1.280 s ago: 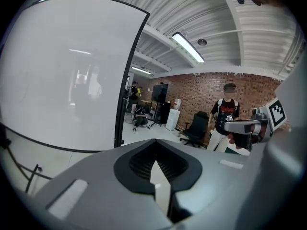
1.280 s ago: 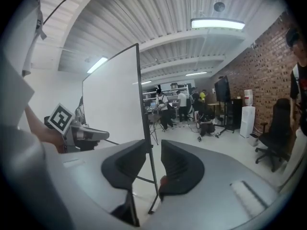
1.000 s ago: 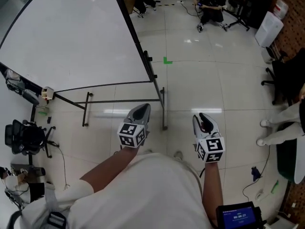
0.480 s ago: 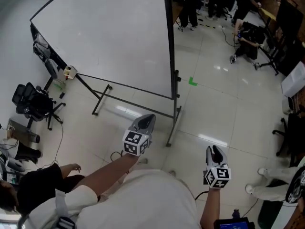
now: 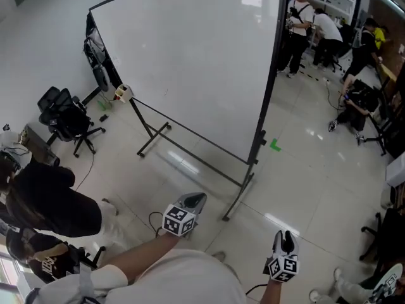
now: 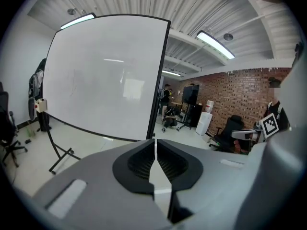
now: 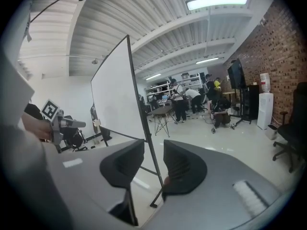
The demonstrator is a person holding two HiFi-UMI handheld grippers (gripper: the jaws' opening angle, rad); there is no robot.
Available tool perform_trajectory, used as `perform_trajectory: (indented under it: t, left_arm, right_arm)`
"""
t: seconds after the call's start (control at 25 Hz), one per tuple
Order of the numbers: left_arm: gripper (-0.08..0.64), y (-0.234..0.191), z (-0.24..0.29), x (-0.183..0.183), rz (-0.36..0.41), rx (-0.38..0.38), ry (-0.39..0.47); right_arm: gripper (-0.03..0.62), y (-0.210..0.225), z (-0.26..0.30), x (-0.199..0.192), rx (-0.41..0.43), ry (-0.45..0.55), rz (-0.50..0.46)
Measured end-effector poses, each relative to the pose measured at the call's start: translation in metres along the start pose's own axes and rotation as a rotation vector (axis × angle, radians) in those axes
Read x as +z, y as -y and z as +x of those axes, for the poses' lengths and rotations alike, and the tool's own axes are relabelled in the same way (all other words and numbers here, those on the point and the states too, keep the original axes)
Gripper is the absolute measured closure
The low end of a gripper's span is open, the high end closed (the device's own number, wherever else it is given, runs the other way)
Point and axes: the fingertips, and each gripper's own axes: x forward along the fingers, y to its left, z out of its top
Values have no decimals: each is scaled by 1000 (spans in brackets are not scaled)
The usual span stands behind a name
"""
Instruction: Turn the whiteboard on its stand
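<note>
The whiteboard (image 5: pixel 190 62) stands upright on its black wheeled stand (image 5: pixel 239 195), some way ahead of me on the tiled floor. My left gripper (image 5: pixel 193 200) hovers low, short of the stand's near foot and touching nothing. Its jaws are just opening, with only a thin slit between them and nothing inside (image 6: pixel 156 140). It faces the white board (image 6: pixel 105 75). Lower right, my right gripper (image 5: pixel 284 236) is held apart from the stand. Its jaws (image 7: pixel 153 147) are opening and empty. The board's edge post (image 7: pixel 144 128) shows through the gap, far off.
Several people (image 5: pixel 310 27) work at the back right. A black office chair (image 5: pixel 66 116) stands left of the board, and a person in black (image 5: pixel 50 201) crouches at the left edge. A green tape mark (image 5: pixel 275 145) lies on the floor beyond the stand.
The head view has lifted and swung, so the whole board now shows, farther off. Both grippers sit lower in the frame, and the right one has dropped toward the bottom right.
</note>
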Motion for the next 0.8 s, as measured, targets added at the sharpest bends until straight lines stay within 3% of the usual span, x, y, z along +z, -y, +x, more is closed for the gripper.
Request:
perform_trajectory:
  t: [0.2, 0.32, 0.48, 0.8]
  left_arm:
    - [514, -36, -18, -36, -92, 40, -40]
    - [512, -52, -29, -39, -90, 51, -36]
    - [512, -72, -38, -30, -57, 45, -19]
    - [514, -72, -22, -26, -7, -45, -27]
  right_arm:
    - [471, -27, 15, -12, 64, -22, 47]
    - [433, -44, 19, -11, 65, -34, 72]
    - [430, -73, 27, -6, 68, -62, 132]
    - [428, -110, 25, -3, 13, -83, 18]
